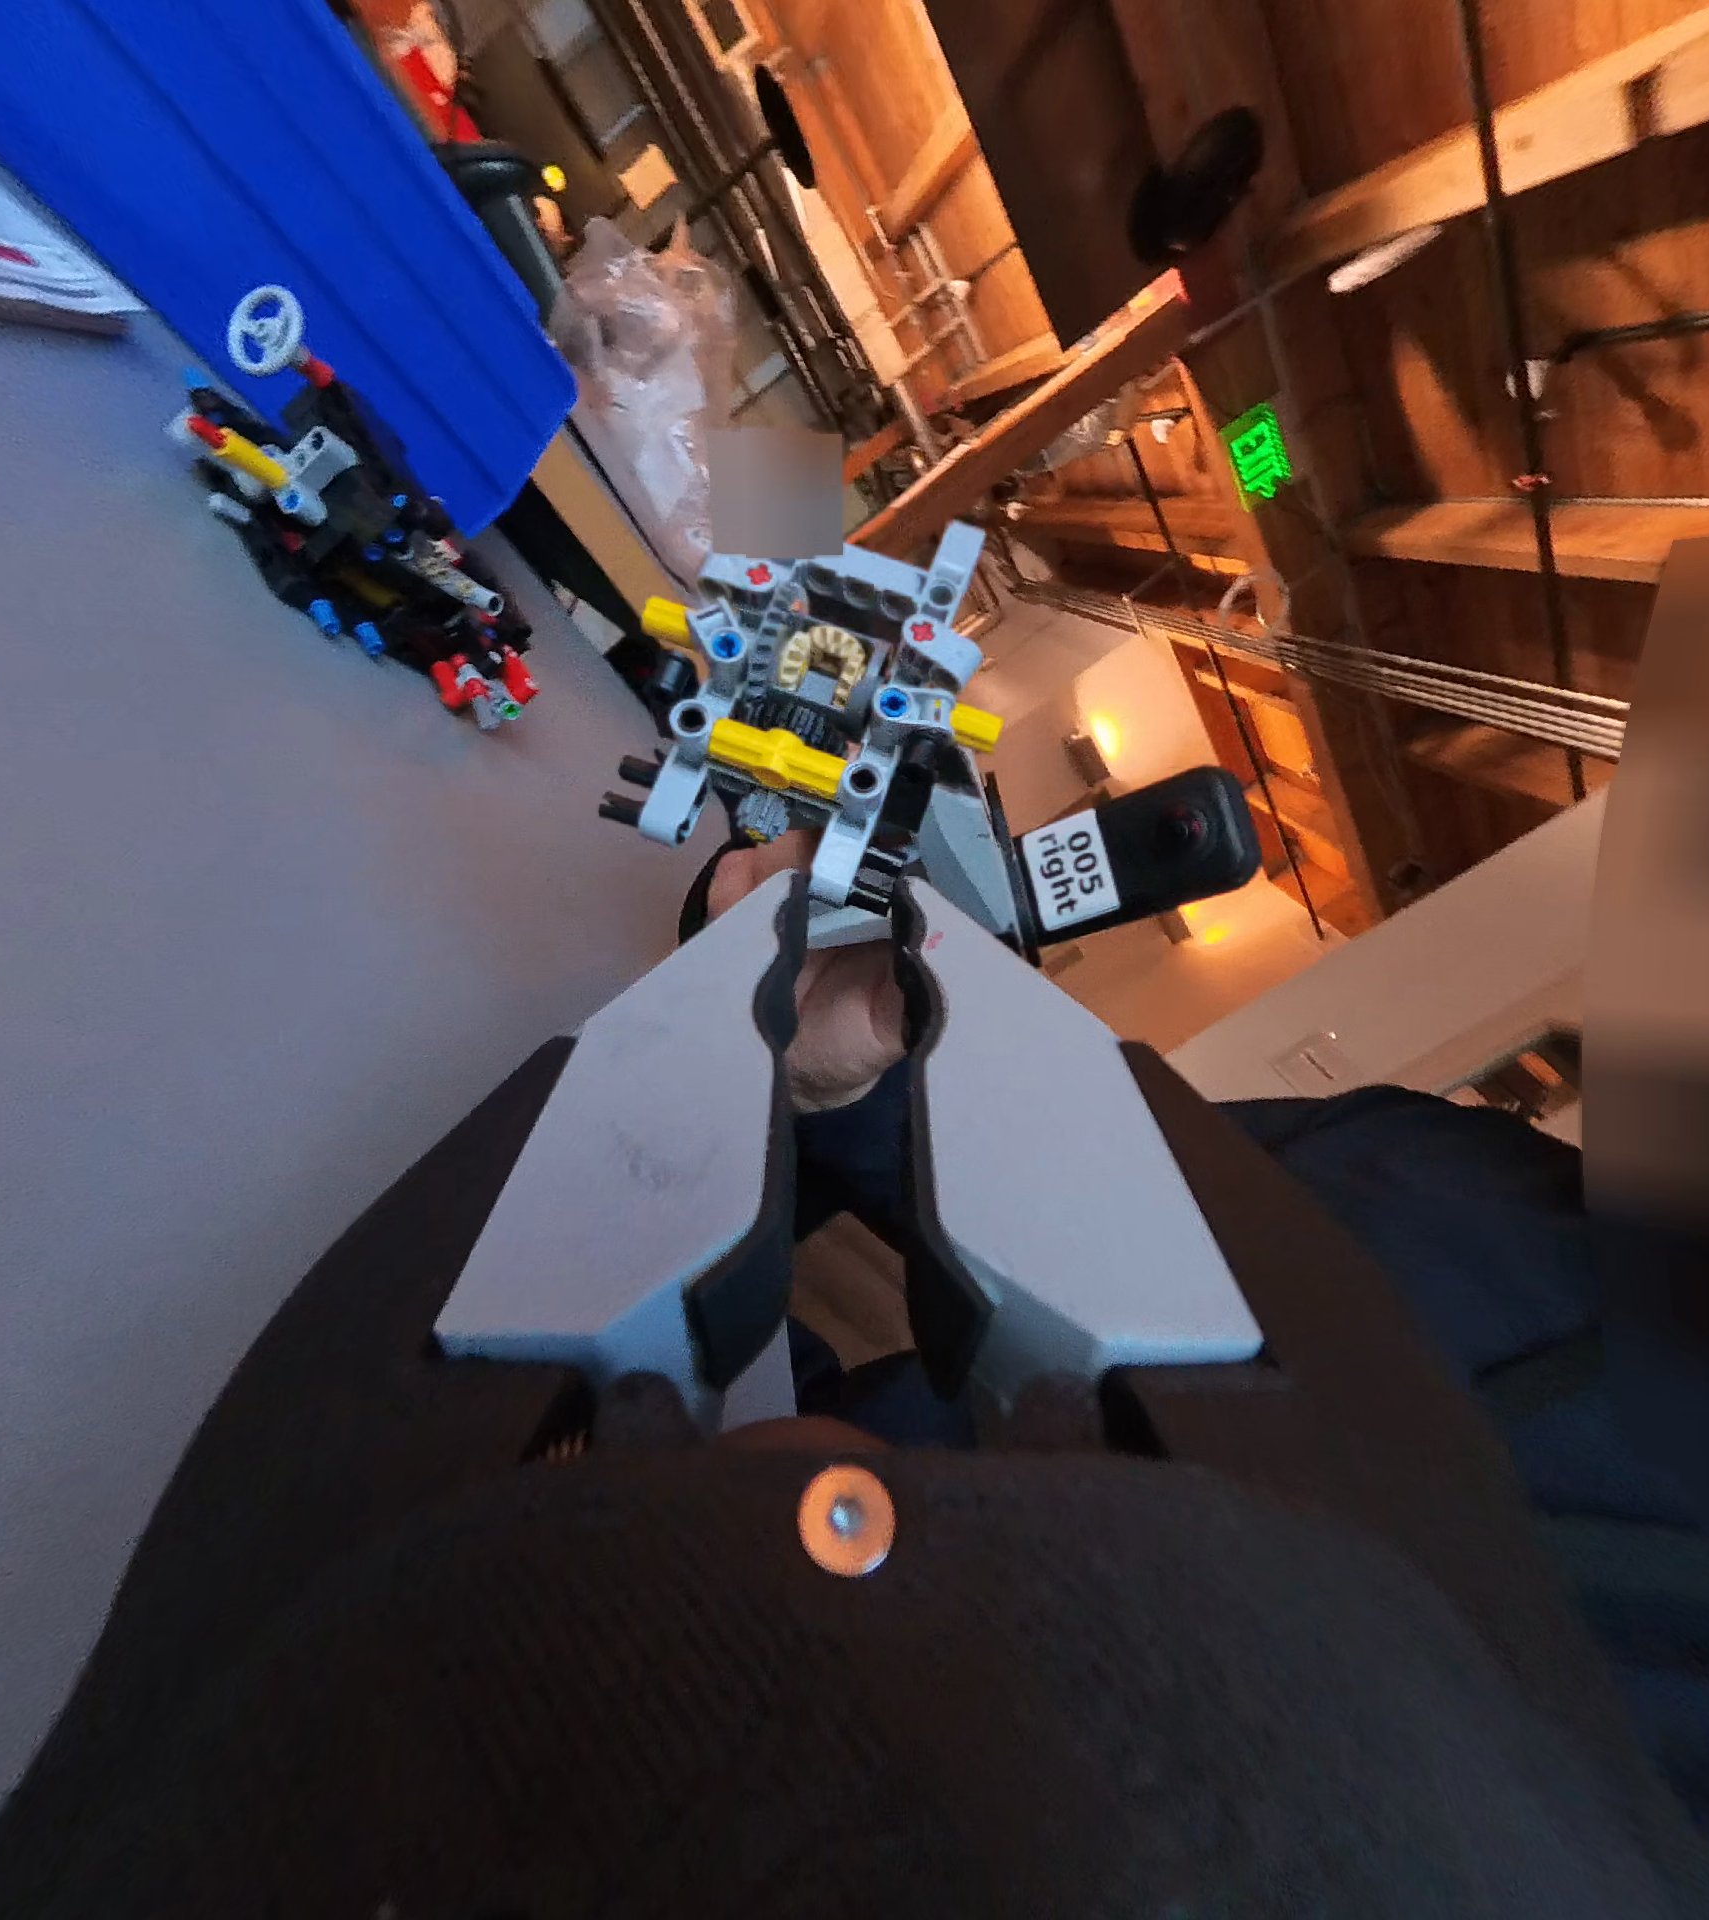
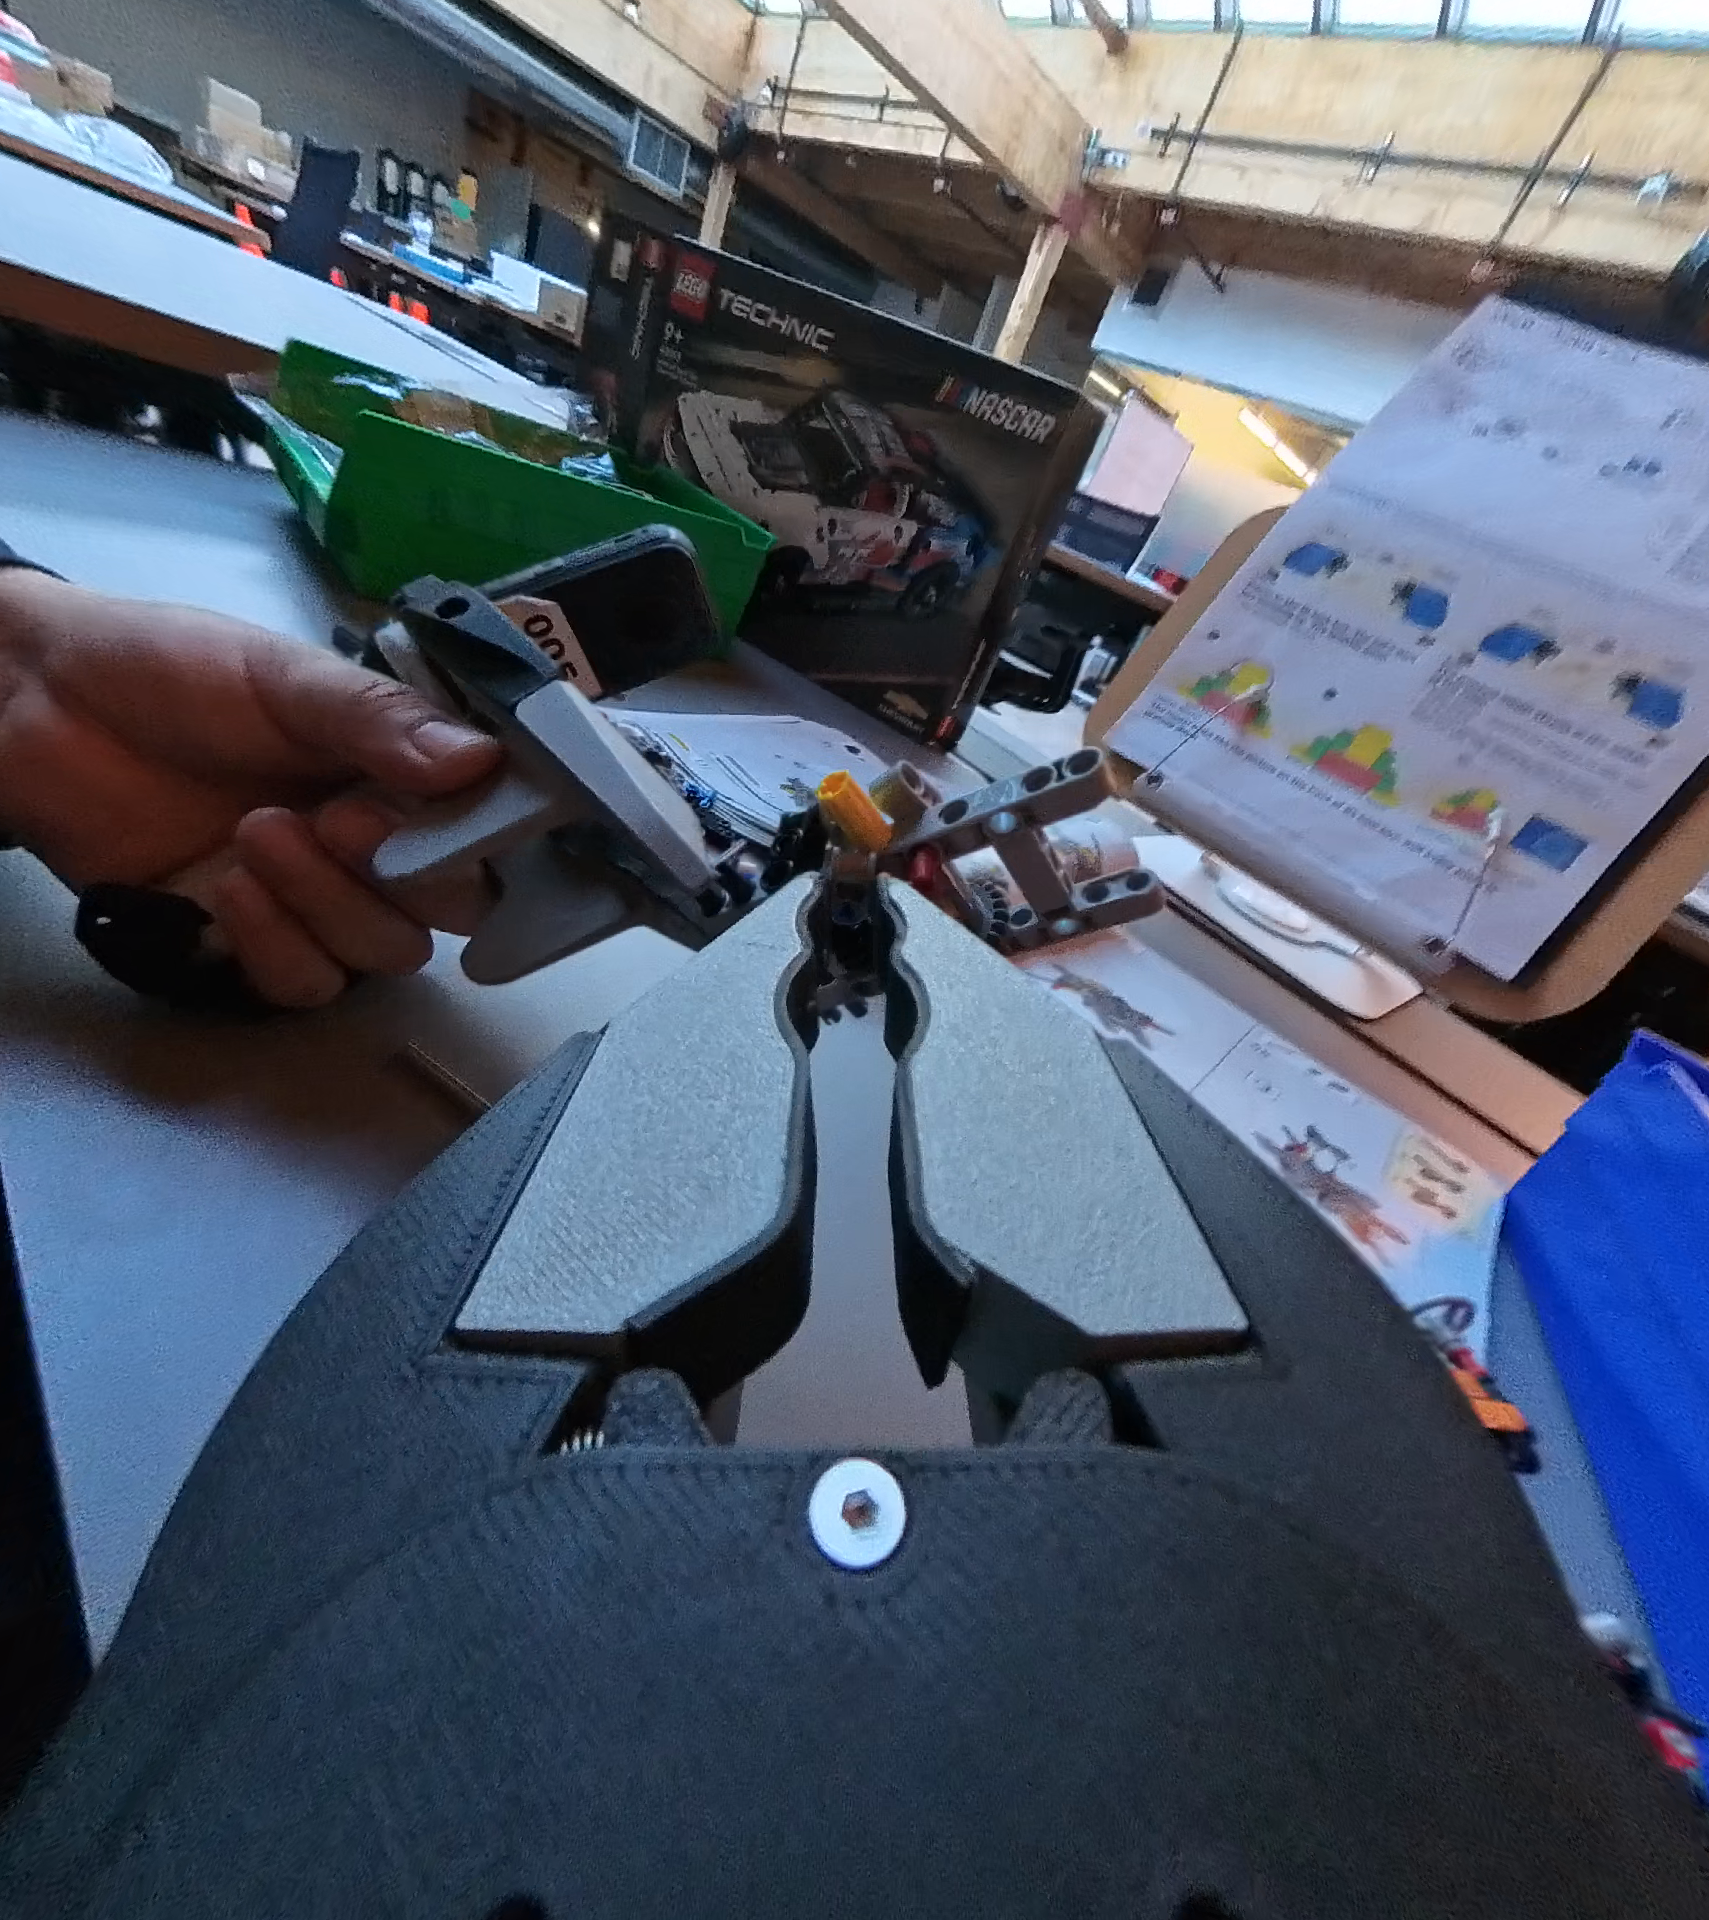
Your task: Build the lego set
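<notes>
Both the left gripper (image 1: 848,899) and right gripper (image 2: 848,914) pinch the light, breakable toy-brick model (image 1: 808,696) at their tips, best held by its stiff grey beams.

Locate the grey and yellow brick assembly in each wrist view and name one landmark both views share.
Left wrist view: the grey and yellow brick assembly sits just above centre, at the left gripper tips.
Right wrist view: the same assembly is just above centre, at the right gripper tips.
Shared landmark: the blue bin, upper left there, lower right here.
</notes>
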A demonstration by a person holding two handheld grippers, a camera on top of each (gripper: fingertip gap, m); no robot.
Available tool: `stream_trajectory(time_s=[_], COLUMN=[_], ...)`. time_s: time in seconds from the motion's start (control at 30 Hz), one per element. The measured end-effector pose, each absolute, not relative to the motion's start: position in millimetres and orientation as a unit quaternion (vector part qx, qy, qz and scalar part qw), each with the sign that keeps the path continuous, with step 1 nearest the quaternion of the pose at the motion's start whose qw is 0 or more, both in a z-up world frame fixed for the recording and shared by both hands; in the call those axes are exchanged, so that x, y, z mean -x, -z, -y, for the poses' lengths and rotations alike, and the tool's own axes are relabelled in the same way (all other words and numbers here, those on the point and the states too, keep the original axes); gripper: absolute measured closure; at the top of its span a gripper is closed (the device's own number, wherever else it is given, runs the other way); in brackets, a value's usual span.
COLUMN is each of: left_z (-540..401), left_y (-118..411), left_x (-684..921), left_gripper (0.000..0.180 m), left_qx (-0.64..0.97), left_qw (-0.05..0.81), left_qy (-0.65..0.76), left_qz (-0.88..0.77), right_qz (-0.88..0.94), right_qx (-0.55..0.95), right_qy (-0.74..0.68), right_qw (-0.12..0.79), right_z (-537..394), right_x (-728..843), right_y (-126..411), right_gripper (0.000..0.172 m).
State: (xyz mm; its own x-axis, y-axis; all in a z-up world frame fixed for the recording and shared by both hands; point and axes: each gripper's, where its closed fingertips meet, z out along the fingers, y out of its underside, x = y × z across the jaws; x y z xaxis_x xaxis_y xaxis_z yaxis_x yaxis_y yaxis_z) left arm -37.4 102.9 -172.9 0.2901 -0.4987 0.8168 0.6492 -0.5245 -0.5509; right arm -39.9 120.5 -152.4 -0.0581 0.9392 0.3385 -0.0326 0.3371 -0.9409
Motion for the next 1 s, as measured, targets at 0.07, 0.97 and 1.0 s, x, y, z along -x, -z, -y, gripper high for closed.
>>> stream_trajectory(time_s=[0.07, 0.97, 1.0], left_z=[-99, -97, -97], left_y=[169, 167, 169], left_x=[37, 30, 30], left_gripper=[0.167, 0.167, 0.167], left_qx=[0.634, 0.702, 0.701], left_qw=[0.485, 0.5, 0.495], left_qy=[0.602, 0.507, 0.513], left_qz=[0.035, -0.007, 0.001], right_qz=[0.59, 0.58, 0.583], right_qx=[0.366, 0.353, 0.354], right_qy=[-0.41, -0.393, -0.378], right_qw=[0.591, 0.62, 0.626], right_z=[-116, -115, -116], right_x=[37, 32, 34], right_y=[149, 144, 146], right_gripper=[0.168, 0.168, 0.168])
